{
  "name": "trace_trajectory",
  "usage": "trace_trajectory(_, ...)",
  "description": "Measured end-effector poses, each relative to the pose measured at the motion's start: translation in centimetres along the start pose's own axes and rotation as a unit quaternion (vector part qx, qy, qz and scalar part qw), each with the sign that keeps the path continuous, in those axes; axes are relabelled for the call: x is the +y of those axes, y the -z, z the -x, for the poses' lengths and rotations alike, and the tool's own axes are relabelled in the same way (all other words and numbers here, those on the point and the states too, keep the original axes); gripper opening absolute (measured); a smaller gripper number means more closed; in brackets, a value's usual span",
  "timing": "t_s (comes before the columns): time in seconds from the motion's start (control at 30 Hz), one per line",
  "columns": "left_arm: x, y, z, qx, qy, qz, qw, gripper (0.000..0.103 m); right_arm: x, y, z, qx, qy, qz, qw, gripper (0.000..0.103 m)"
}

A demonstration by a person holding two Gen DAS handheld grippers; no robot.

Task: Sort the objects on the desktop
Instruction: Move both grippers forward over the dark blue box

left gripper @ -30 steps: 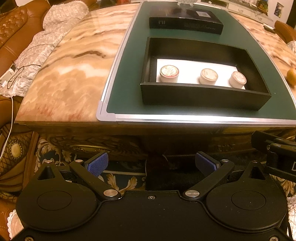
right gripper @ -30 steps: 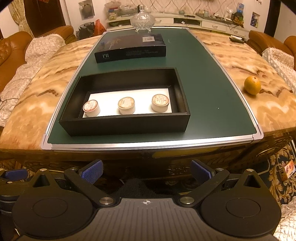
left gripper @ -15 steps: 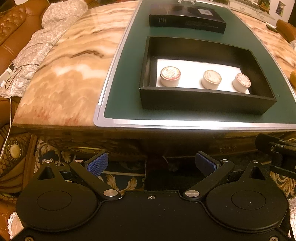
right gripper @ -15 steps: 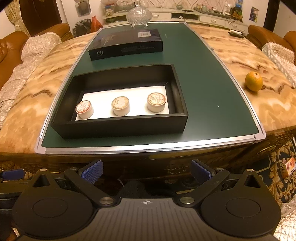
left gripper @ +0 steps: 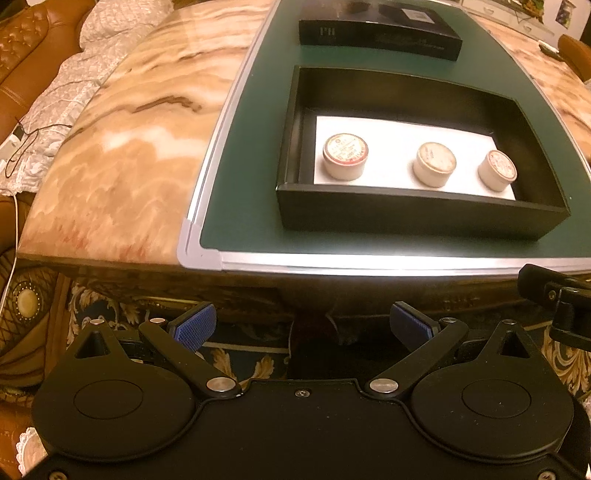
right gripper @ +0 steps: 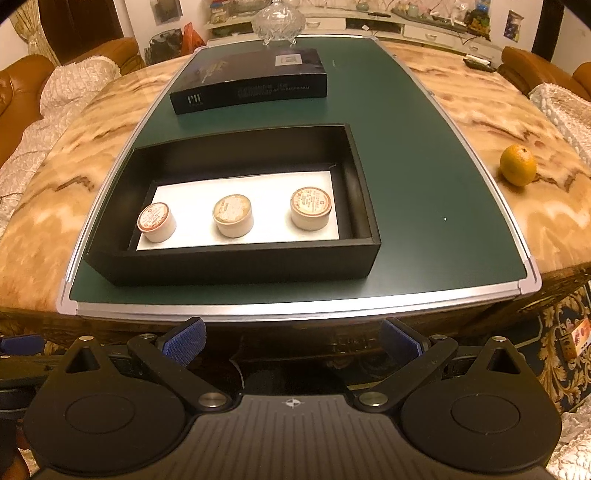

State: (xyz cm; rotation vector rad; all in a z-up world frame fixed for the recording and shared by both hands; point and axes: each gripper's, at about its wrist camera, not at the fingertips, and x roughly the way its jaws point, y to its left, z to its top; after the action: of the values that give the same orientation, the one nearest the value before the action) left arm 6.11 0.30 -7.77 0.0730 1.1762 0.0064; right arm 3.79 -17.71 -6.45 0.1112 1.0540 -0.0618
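Note:
An open black box (right gripper: 236, 266) (left gripper: 417, 216) sits on a green mat (right gripper: 406, 177) (left gripper: 243, 177) on the marble table. Inside it, on a white liner, stand three small round tins: left (right gripper: 156, 222) (left gripper: 345, 156), middle (right gripper: 233, 215) (left gripper: 436, 164), right (right gripper: 310, 208) (left gripper: 497, 170). A black lid or box (right gripper: 249, 85) (left gripper: 380, 31) lies farther back. My left gripper (left gripper: 301, 326) is open and empty, below the table's front edge. My right gripper (right gripper: 293, 341) is open and empty, also before the front edge.
An orange (right gripper: 518, 164) lies on the marble to the right of the mat. A glass bowl (right gripper: 278, 16) stands at the mat's far end. Sofas with white covers (left gripper: 55, 99) flank the table. The other gripper's tip (left gripper: 554, 299) shows at the right of the left wrist view.
Both grippers have risen and moved a little toward the table, so the box and tins appear closer and lower. Both stay open. Nothing on the table moved.

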Motion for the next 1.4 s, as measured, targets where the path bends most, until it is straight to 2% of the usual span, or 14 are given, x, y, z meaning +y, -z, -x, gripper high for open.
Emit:
trace_trajectory(0.33, -0.4, -2.3, -1.3, -0.001, 0.005, -0.005, 1.0, 0.102, -0.2, -2.0, -1.5, 0.003, -0.004, 0.004, 1.0, 0.103)
trace_trajectory(0.53, -0.1, -4.9, -2.0, -0.02, 0.003, -0.008, 0.9998, 0.102, -1.0, -4.0, -2.5, -0.008, -0.039, 0.003, 0.999, 0.103)
trace_trajectory(0.67, 0.5, -7.8, -2.2, -0.039, 0.003, -0.005, 0.9992, 0.103, -1.4, -6.1, -3.5, -0.035, -0.009, 0.027, 0.999, 0.103)
trace_trajectory(0.77, 0.7, -10.7, -1.8, -0.055, -0.002, -0.01, 0.9984, 0.103, -2.5, -8.5, -4.1, -0.045, -0.024, 0.027, 0.998, 0.103)
trace_trajectory(0.87, 1.1, -14.1, -1.2, -0.086, 0.019, -0.012, 0.9961, 0.103, -4.0, -11.4, -3.9, -0.073, -0.069, 0.011, 0.995, 0.103)
trace_trajectory(0.93, 1.1, -16.5, -1.7, -0.095, 0.006, -0.013, 0.9954, 0.103, -4.7, -13.4, -3.9, -0.099, -0.088, 0.009, 0.991, 0.103)
trace_trajectory(1.07, 1.3, -21.8, -3.9, -0.102, -0.017, -0.012, 0.9946, 0.103, -4.9, -18.5, -5.8, -0.084, -0.071, 0.047, 0.993, 0.103)
trace_trajectory(1.13, 1.7, -24.3, -5.1, -0.112, -0.01, -0.004, 0.9936, 0.103, -5.6, -21.2, -7.2, -0.077, -0.067, 0.037, 0.994, 0.103)
trace_trajectory(1.23, 2.1, -27.8, -7.2, -0.112, -0.003, -0.001, 0.9937, 0.103, -7.0, -25.2, -9.4, -0.08, -0.086, 0.009, 0.993, 0.103)
trace_trajectory(1.4, 1.9, -32.6, -11.1, -0.1, 0.034, -0.01, 0.9943, 0.103, -7.9, -30.2, -13.6, -0.079, -0.066, 0.003, 0.995, 0.103)
